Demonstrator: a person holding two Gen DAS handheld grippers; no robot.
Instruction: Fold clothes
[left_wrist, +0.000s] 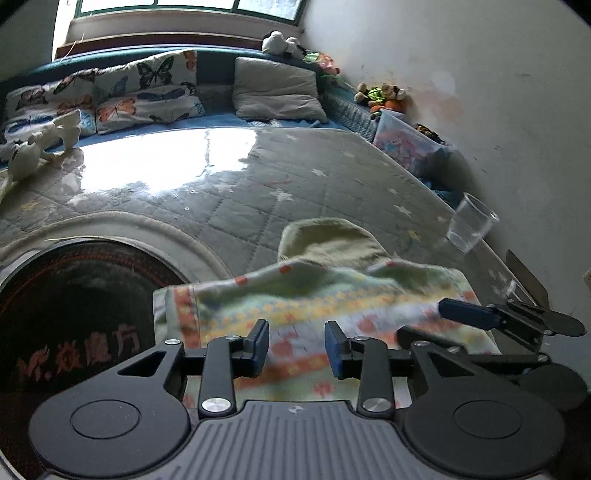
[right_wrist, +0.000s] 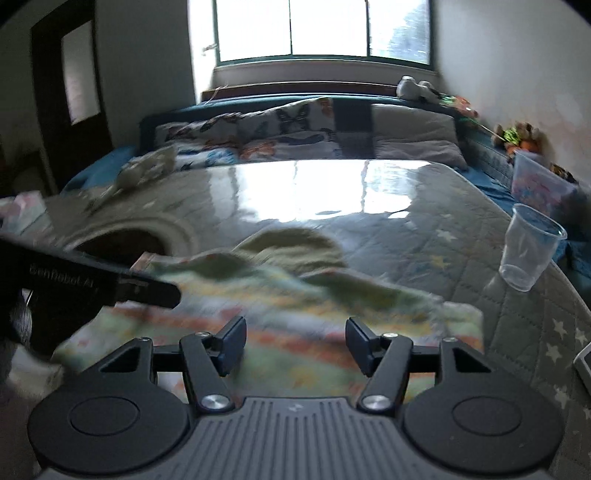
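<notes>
A small patterned garment (left_wrist: 295, 306) in pale green, orange and yellow lies on the grey quilted mat (left_wrist: 258, 192), with an olive-green piece (left_wrist: 328, 240) behind it. My left gripper (left_wrist: 297, 349) is open just above the garment's near edge, nothing between the fingers. The right gripper's blue-padded finger (left_wrist: 465, 312) shows at the right, over the cloth. In the right wrist view the same garment (right_wrist: 295, 295) lies in front, blurred. My right gripper (right_wrist: 295, 345) is open above its near edge. The left gripper's black body (right_wrist: 92, 282) crosses at the left.
A clear plastic cup (left_wrist: 471, 223) stands at the mat's right edge, also in the right wrist view (right_wrist: 528, 247). A round dark basket (left_wrist: 74, 325) with a cream rim sits left. Pillows (left_wrist: 147, 88), soft toys and a plastic box (left_wrist: 410, 142) line the far side and wall.
</notes>
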